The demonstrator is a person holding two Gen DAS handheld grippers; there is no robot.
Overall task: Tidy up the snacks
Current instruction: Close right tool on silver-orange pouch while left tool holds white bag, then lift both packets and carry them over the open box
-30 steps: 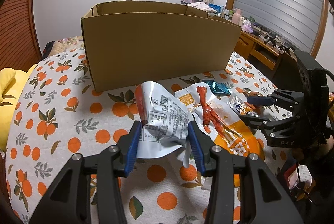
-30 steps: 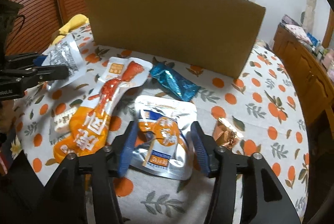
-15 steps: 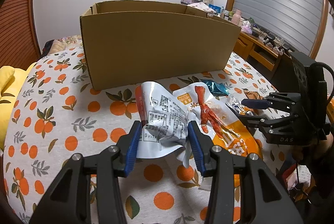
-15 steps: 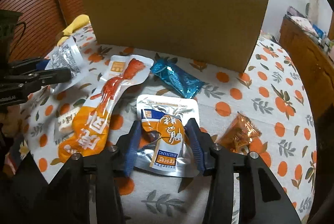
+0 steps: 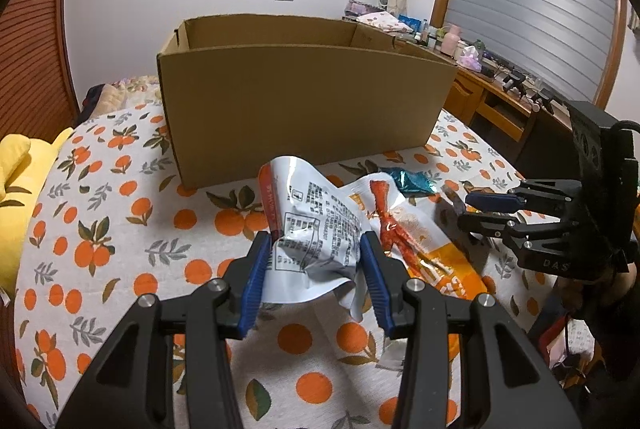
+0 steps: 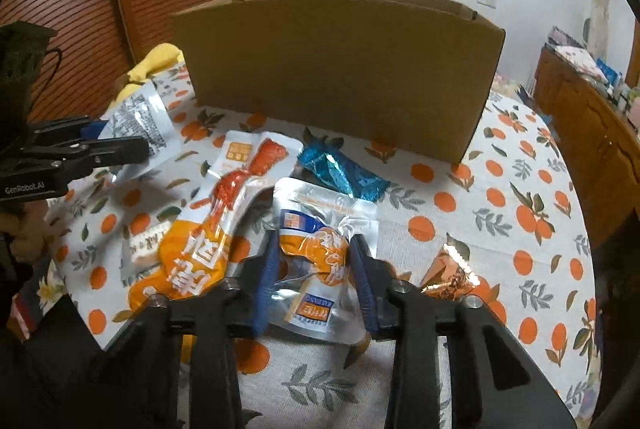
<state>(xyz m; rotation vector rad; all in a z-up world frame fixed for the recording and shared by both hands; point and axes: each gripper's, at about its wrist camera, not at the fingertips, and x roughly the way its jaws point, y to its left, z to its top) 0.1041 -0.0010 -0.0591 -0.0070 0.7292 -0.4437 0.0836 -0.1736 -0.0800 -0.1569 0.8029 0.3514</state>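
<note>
Risk: left gripper pinches white packet off the table; right gripper clamps silver-orange pouch by its crumpled middle, near cardboard box. Slick foil could slip before reaching it.

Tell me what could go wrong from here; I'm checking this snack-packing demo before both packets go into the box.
The left gripper pinches only the crumpled lower end of the white packet, so it may slip on the way up. The cardboard box has a tall near wall; a low carry could snag it. The silver-orange pouch in the right gripper overlaps the long orange packet, which might drag.
</note>
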